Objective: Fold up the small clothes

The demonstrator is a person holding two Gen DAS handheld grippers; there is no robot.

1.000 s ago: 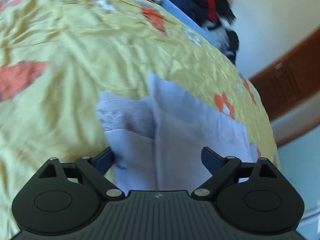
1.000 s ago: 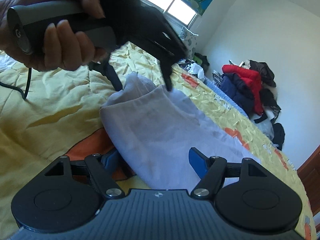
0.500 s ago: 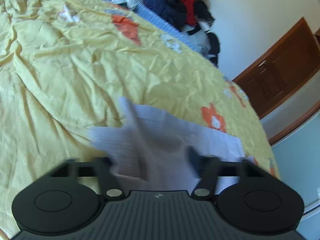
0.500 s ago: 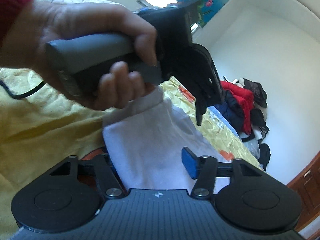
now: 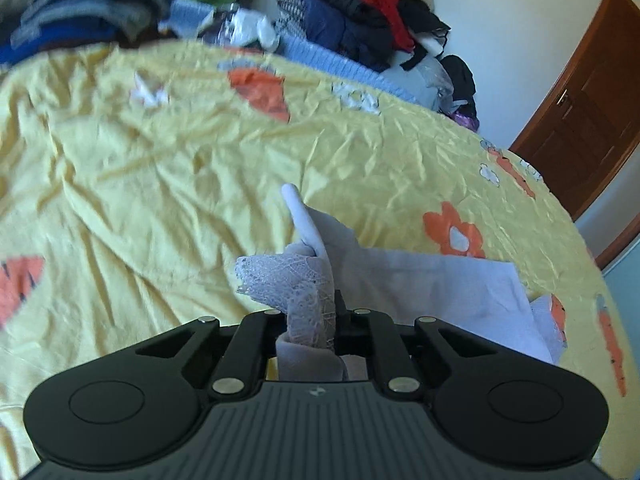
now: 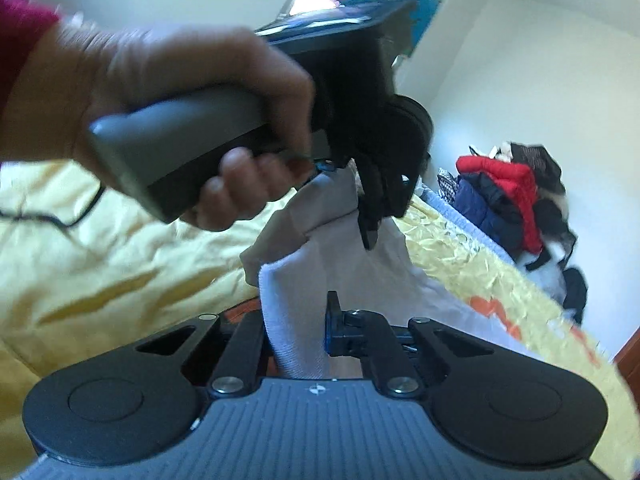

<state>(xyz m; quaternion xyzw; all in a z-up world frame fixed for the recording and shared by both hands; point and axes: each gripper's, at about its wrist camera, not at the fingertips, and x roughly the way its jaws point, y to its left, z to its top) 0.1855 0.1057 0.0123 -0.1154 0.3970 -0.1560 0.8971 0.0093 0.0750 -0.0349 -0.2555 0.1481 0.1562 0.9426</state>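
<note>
A small pale lilac garment (image 5: pixel 420 280) with a lace edge lies on the yellow sheet (image 5: pixel 160 180), one end lifted. In the left wrist view my left gripper (image 5: pixel 310 312) has its jaws closing, and the pads pinch the bunched lace end. The right wrist view shows that same left gripper (image 6: pixel 370 236) held by a hand (image 6: pixel 180 92), with the garment (image 6: pixel 360 272) hanging from it. My right gripper (image 6: pixel 296 320) is closing its jaws on the garment's near ribbed edge, gripped between its fingers.
A pile of red, navy and black clothes (image 5: pixel 360 12) sits against the far wall beyond the bed. A brown door (image 5: pixel 592 120) stands at the right. A black cable (image 6: pixel 60 220) trails across the sheet at the left.
Both grippers went from open astride the flat garment to closed on it. The left gripper rose and pulled its end of the cloth up off the sheet.
</note>
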